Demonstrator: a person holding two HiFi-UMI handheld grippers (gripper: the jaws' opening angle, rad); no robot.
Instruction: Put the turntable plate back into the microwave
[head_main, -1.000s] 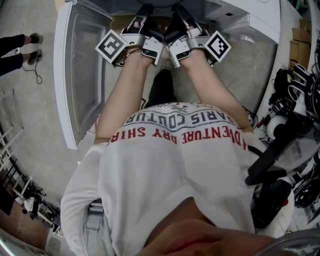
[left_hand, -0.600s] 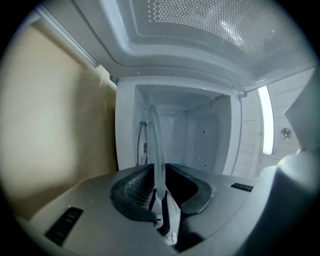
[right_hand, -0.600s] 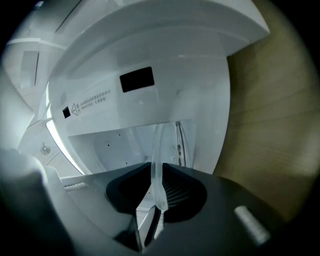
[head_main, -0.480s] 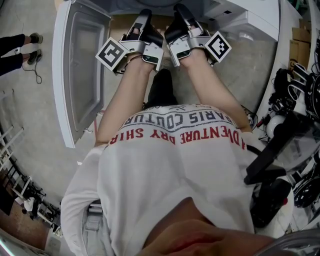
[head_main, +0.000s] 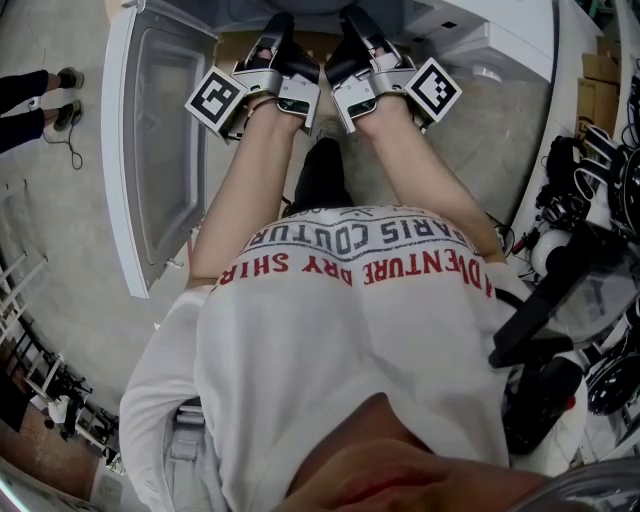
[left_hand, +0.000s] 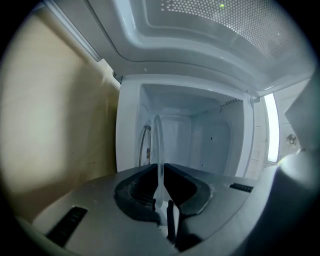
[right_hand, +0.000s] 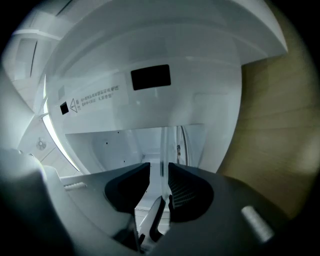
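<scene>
A person in a white printed T-shirt (head_main: 350, 340) is leaning forward, both bare forearms (head_main: 250, 190) stretching away toward an open microwave (head_main: 500, 40). At the ends of the forearms the left tool (head_main: 278, 28) and the right tool (head_main: 352, 25) are sitting side by side, close together, their tips reaching into the mouth of the microwave.

In the left gripper view the left tool's jaws are closing, and its pads (left_hand: 142, 187) are pinching the rim of the glass plate (left_hand: 158, 142). The plate is showing edge-on as a thin clear blade running away from the tips.

In the right gripper view the right tool's jaws are standing a little apart around the same rim. The glass is lying against the ribbed pad (right_hand: 185, 187), while a slit of light is showing along the other pad.

From both tools the plate is reaching on into the white cavity (left_hand: 200, 137), with its far part already inside. Whether it is resting on the cavity floor cannot be told.

The door (head_main: 150, 150) is hanging wide open to the left of the tools. A tan tabletop (head_main: 235, 45) is showing just beneath the mouth. Off to the far left, on the grey floor (head_main: 60, 230), another person's shoes (head_main: 68, 95) are standing well apart from the microwave.
</scene>
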